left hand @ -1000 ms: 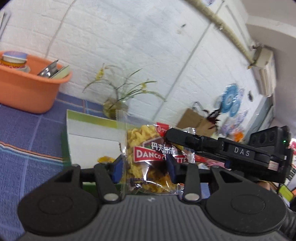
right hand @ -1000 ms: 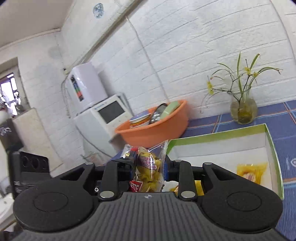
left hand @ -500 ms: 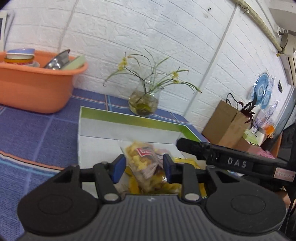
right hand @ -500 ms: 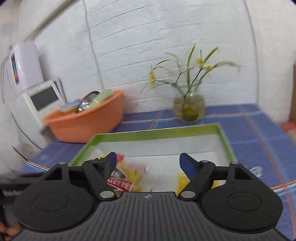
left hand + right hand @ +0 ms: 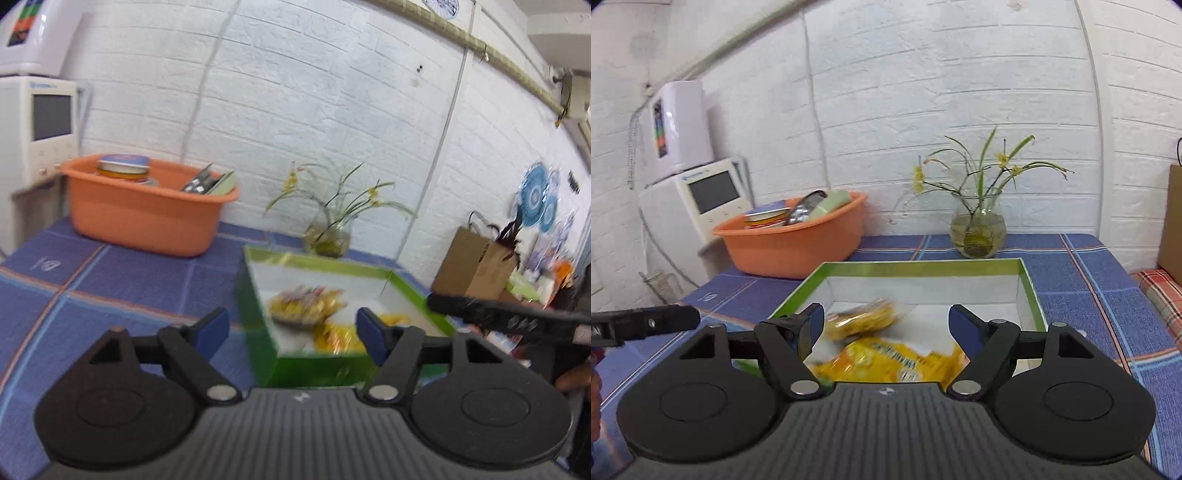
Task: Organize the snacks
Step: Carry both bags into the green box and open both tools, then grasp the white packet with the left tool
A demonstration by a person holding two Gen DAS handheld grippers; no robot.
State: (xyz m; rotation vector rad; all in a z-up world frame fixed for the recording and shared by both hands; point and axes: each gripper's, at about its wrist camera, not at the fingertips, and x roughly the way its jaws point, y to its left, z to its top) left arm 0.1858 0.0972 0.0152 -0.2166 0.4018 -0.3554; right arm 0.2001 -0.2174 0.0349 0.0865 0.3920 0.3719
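A green-rimmed white box (image 5: 258,306) (image 5: 1030,295) sits on the blue checked tablecloth. A clear bag of yellow snacks (image 5: 306,304) (image 5: 862,319) lies in it, blurred. A yellow snack packet (image 5: 894,363) (image 5: 336,338) lies beside it at the box's near side. My left gripper (image 5: 293,332) is open and empty, just in front of the box's near left corner. My right gripper (image 5: 886,326) is open and empty above the box's near edge.
An orange basin (image 5: 147,218) (image 5: 798,240) with tins and utensils stands at the back left. A glass vase with flowers (image 5: 328,236) (image 5: 979,232) stands behind the box. A white appliance (image 5: 698,199) is left of the table. A brown paper bag (image 5: 476,266) is at right.
Both grippers let go of the clear snack bag, which now lies in the box. Both jaws opened wide, and the left gripper drew back and to the left.
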